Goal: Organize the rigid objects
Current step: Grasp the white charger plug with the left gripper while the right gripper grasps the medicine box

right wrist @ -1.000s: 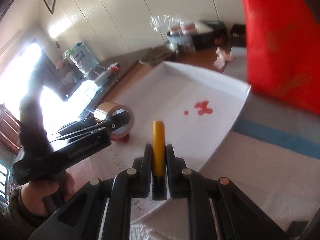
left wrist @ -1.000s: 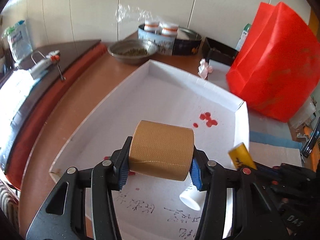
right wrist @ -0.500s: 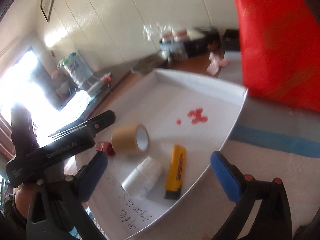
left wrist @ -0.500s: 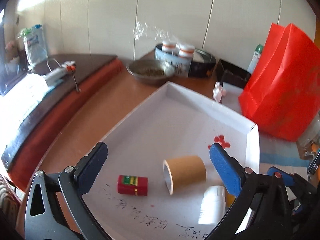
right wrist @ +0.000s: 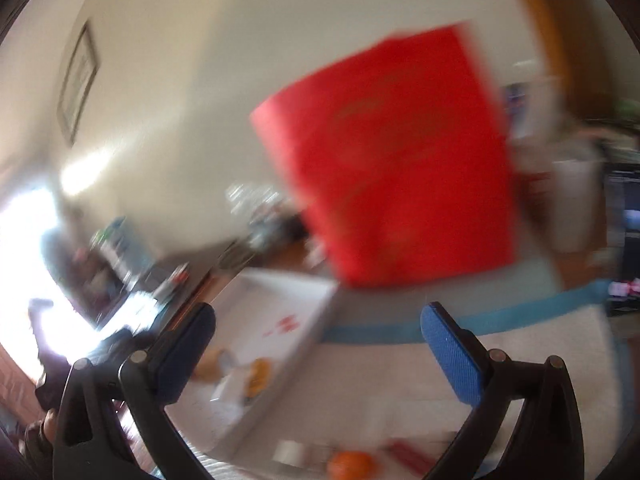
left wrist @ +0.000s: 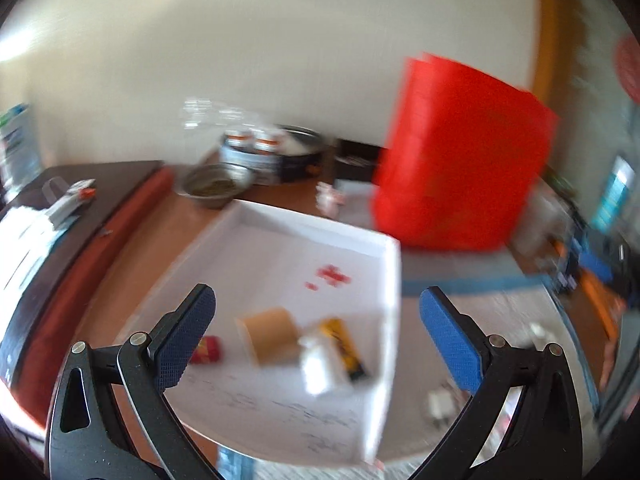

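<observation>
A shallow white tray [left wrist: 394,280] lies on the table. In it lie a brown tape roll [left wrist: 270,334], a white bottle [left wrist: 322,368], a yellow and black tube [left wrist: 346,344] and a small red box [left wrist: 206,354]. My left gripper [left wrist: 318,334] is open and empty, raised above and behind the tray. My right gripper [right wrist: 318,350] is open and empty, raised to the right of the tray [right wrist: 316,316]; its view is blurred, with the tape roll [right wrist: 210,362] and yellow tube [right wrist: 258,374] faintly visible.
A red bag [left wrist: 456,160] stands right of the tray, also in the right wrist view [right wrist: 392,160]. A metal bowl [left wrist: 216,186] and a tin with jars [left wrist: 264,152] sit behind. A white cloth with a blue stripe [right wrist: 500,316] covers the right. Small items, one orange [right wrist: 352,464], lie near the front.
Both open grippers have pulled back and up from the tray and swung right. The tape roll and yellow tube stay in the tray where they were let go.
</observation>
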Demonstrator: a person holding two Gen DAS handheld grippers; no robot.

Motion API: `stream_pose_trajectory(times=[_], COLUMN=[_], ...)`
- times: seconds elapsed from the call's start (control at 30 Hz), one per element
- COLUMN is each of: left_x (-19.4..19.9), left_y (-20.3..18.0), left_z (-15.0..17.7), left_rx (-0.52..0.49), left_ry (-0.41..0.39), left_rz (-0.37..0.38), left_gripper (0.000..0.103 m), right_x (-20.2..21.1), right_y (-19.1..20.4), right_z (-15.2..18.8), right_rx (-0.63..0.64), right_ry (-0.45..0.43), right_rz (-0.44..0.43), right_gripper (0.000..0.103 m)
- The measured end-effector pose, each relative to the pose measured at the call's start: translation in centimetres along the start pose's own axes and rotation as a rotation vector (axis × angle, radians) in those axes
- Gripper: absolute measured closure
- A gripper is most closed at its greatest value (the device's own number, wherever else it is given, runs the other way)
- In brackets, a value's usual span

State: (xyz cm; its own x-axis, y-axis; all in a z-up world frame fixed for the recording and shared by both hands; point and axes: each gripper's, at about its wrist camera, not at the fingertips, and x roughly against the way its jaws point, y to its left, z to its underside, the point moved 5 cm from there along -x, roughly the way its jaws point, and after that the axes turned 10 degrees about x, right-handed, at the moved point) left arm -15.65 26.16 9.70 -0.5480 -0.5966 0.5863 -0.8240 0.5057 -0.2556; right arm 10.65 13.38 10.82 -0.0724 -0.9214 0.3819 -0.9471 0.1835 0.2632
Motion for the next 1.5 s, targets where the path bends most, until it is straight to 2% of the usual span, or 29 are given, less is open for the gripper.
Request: stream_pose_trajectory(times=[0.07, 0.13, 0.2, 0.3, 0.37, 0.4, 0.53, 0.63, 0.73, 0.8, 0.83, 0.9, 1.0, 1.17, 1.23, 1.27, 1.3, 1.33, 1.4, 1.5], left_x=[-0.3, -1.2, -2.4, -3.5, -4.0, -4.2, -4.3, -4.3, -4.7, -5.0, -5.1, -5.5, -6.2, -6.9, -7.4, -7.6, -7.8, -8.0, -8.4, -8.4], left_y=[-1.8, -3.6, -5.0, -6.8, -8.1, -8.6, -9.3, -9.3, -9.0, -9.1, -9.1, -9.1, -9.0, -9.5, -9.8, -9.9, -9.9, -9.9, -9.9, -9.7], left_z=[1.3, 3.0, 5.1, 7.8, 9.3, 9.8, 10.4, 10.5, 11.2, 11.3, 11.4, 11.6, 11.6, 11.8, 12.1, 12.2, 12.3, 12.5, 12.8, 12.9], left_rx=[-0.057, -0.114, -0.158, -0.208, -0.26, -0.281, -0.315, -0.311, -0.302, -0.293, -0.292, -0.29, -0.286, -0.305, -0.32, -0.323, -0.327, -0.328, -0.323, -0.319], left_ry=[0.033, 0.096, 0.188, 0.289, 0.322, 0.328, 0.341, 0.347, 0.368, 0.376, 0.379, 0.386, 0.395, 0.41, 0.42, 0.425, 0.433, 0.444, 0.468, 0.469], left_rz=[0.042, 0.076, 0.092, 0.092, 0.068, 0.06, 0.054, 0.061, 0.056, 0.05, 0.045, 0.032, 0.01, 0.009, 0.006, 0.006, 0.007, 0.007, 0.021, 0.033], left_gripper=[0.0, 0.0, 0.0, 0.0, 0.001, 0.005, 0.007, 0.007, 0.007, 0.009, 0.011, 0.023, 0.028, 0.028, 0.028, 0.029, 0.04, 0.048, 0.075, 0.076], right_x=[3.2, 5.0, 6.7, 7.9, 8.5, 8.7, 8.6, 8.0, 5.9, 4.6, 3.9, 2.5, 0.8, -0.9, -1.2, -1.4, -1.7, -1.7, -1.5, -0.8], right_y=[-3.7, -6.0, -8.1, -10.0, -10.8, -11.2, -9.9, -7.1, -3.8, -1.9, -1.2, -0.2, 0.3, 0.7, 0.7, 0.7, 0.7, 0.5, 0.3, -0.3], right_z=[0.7, 1.8, 3.6, 5.9, 7.2, 7.8, 9.8, 10.6, 11.6, 12.5, 12.9, 13.7, 14.4, 15.2, 15.7, 16.0, 16.2, 16.6, 16.8, 16.7], right_rx=[-0.077, -0.129, -0.16, -0.175, -0.185, -0.189, -0.152, -0.028, 0.083, 0.166, 0.208, 0.258, 0.281, 0.311, 0.324, 0.331, 0.336, 0.34, 0.347, 0.313], right_ry=[-0.036, -0.036, -0.02, 0.016, 0.039, 0.055, 0.137, 0.168, 0.241, 0.285, 0.305, 0.343, 0.379, 0.414, 0.429, 0.446, 0.46, 0.476, 0.479, 0.473], right_rz=[0.07, 0.116, 0.172, 0.242, 0.266, 0.267, 0.205, 0.128, 0.015, -0.024, -0.03, -0.037, -0.031, -0.031, -0.032, -0.031, -0.028, -0.027, -0.021, -0.019], right_gripper=[0.0, 0.0, 0.0, 0.0, 0.0, 0.0, 0.0, 0.0, 0.0, 0.0, 0.0, 0.0, 0.001, 0.006, 0.011, 0.019, 0.034, 0.042, 0.045, 0.047])
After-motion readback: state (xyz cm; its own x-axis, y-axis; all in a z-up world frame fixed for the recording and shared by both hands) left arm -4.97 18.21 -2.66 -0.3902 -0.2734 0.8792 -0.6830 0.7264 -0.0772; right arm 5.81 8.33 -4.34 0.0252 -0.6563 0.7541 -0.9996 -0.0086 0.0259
